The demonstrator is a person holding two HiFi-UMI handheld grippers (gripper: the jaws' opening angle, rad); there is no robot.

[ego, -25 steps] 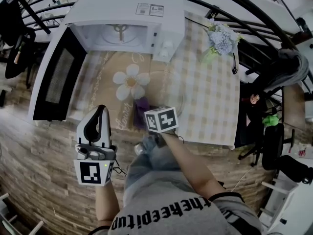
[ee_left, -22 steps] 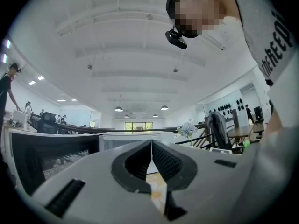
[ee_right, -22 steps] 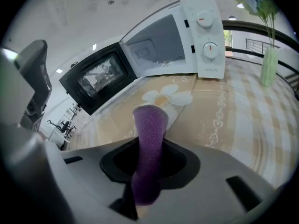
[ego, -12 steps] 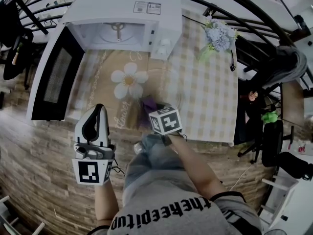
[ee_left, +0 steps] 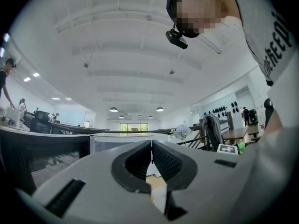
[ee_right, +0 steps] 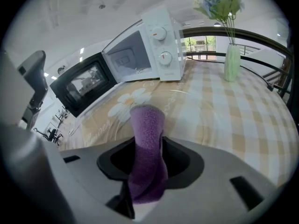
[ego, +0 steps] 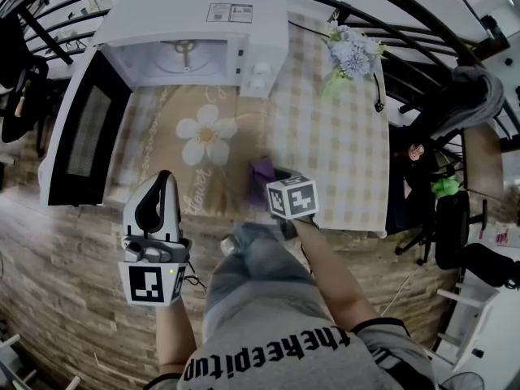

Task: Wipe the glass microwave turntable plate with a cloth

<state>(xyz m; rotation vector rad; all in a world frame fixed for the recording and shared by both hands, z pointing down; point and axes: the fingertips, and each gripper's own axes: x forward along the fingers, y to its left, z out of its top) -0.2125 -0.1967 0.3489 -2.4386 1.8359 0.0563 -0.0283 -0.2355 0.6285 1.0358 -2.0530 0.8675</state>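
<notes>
My right gripper [ego: 270, 179] is shut on a purple cloth [ego: 262, 169], which stands up between its jaws [ee_right: 147, 139] low over the table's front middle. The glass turntable plate [ee_right: 198, 113] shows only as faint curved lines on the checked tablecloth just ahead of that cloth; in the head view I cannot make it out surely. My left gripper [ego: 165, 179] is shut with nothing in it, held off the table's front left edge over the floor. In the left gripper view its jaws meet [ee_left: 151, 148] and it looks level across the room.
A white microwave [ego: 195, 19] stands at the back left, its door [ego: 81, 132] swung open to the left and the cavity [ego: 183, 55] without a plate. A vase of flowers [ego: 351, 51] stands at the back right. A chair with a jacket [ego: 479, 104] is right of the table.
My right gripper has slid to the right along the table's front with the purple cloth in it. The left gripper has stayed where it was.
</notes>
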